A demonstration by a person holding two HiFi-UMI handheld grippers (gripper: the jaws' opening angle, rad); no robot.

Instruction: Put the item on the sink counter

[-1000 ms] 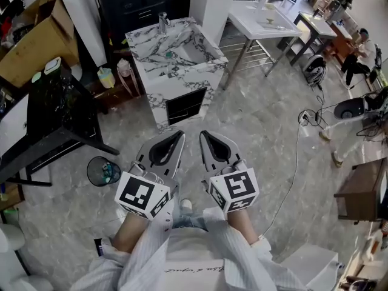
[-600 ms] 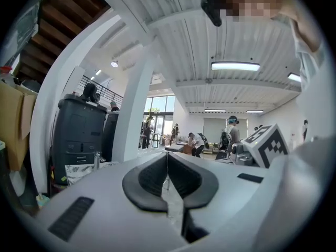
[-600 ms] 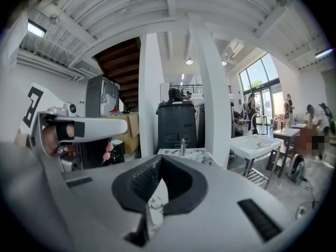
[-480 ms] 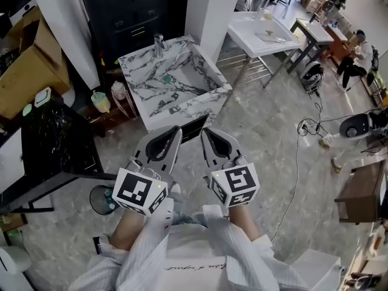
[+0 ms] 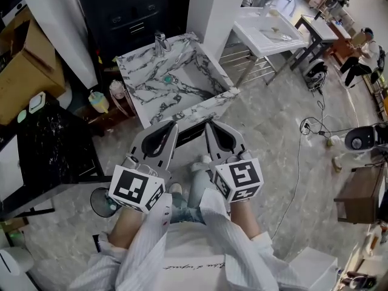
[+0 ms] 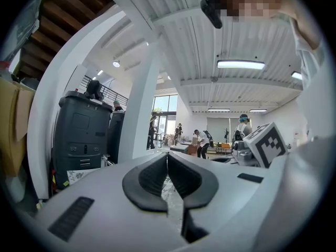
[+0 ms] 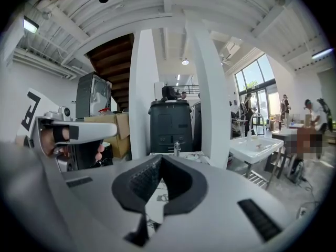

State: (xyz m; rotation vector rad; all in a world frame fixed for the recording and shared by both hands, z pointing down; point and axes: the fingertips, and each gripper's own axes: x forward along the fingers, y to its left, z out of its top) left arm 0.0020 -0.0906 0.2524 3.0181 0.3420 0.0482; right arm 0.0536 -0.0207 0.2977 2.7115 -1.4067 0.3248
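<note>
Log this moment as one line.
left tool: shut, empty | right tool: shut, empty | sink counter: ahead of both tools

White black-veined marble sink counter (image 5: 133, 80), ahead

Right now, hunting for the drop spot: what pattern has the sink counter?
The sink counter is white with dark veining; head view.

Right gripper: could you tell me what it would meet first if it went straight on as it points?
Probably the front rim of the marble sink counter; nothing shows between it and the right gripper, though depth is unclear.
</note>
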